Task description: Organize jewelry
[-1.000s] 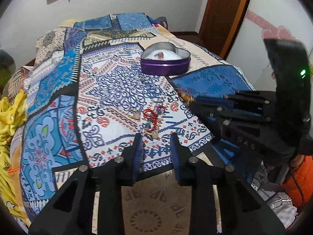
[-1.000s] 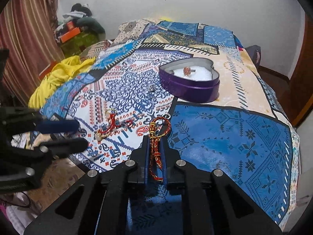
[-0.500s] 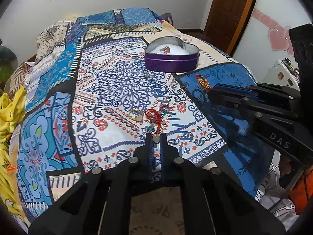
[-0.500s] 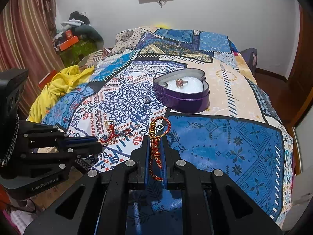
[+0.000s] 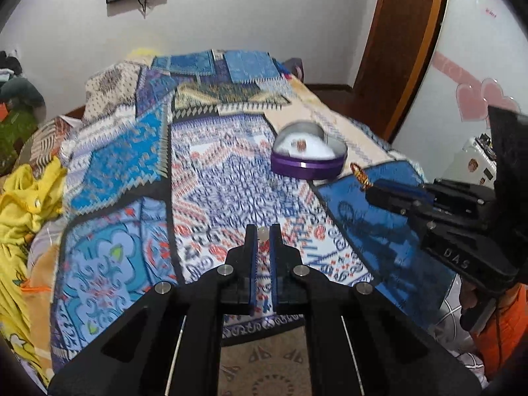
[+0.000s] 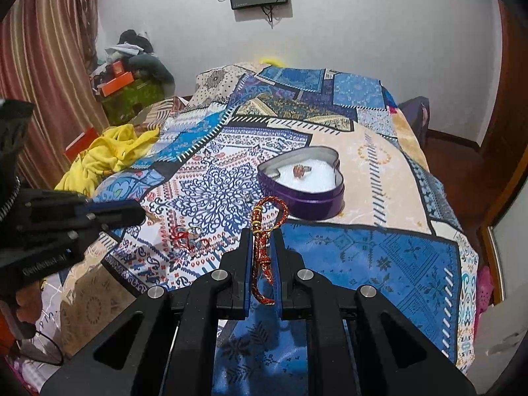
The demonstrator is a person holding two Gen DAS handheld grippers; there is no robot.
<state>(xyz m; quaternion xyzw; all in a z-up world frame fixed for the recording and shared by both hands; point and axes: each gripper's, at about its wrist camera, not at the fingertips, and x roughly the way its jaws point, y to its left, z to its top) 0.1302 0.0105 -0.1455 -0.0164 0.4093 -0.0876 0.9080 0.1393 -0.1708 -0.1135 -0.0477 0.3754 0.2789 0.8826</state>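
Observation:
My left gripper [image 5: 263, 231] is shut on a piece of red jewelry with a pale bead [image 5: 263, 231] and holds it above the bedspread; its red strands hang below in the right wrist view [image 6: 184, 236]. My right gripper [image 6: 262, 234] is shut on a red and gold braided bracelet [image 6: 264, 227], held in the air short of the purple heart-shaped tin [image 6: 307, 183]. The tin has a white lining and a ring [image 6: 300, 170] inside. The tin also shows in the left wrist view [image 5: 308, 156], with the right gripper [image 5: 369, 188] just to its right.
The patterned blue patchwork bedspread [image 6: 379, 264] covers the bed. A yellow garment [image 6: 105, 155] lies at the bed's left edge. A small earring [image 6: 249, 198] lies on the spread left of the tin. A wooden door [image 5: 406, 46] stands at the far right.
My left gripper shut on the red jewelry and lifted it off the bedspread. My right gripper rose with the braided bracelet and moved nearer the tin.

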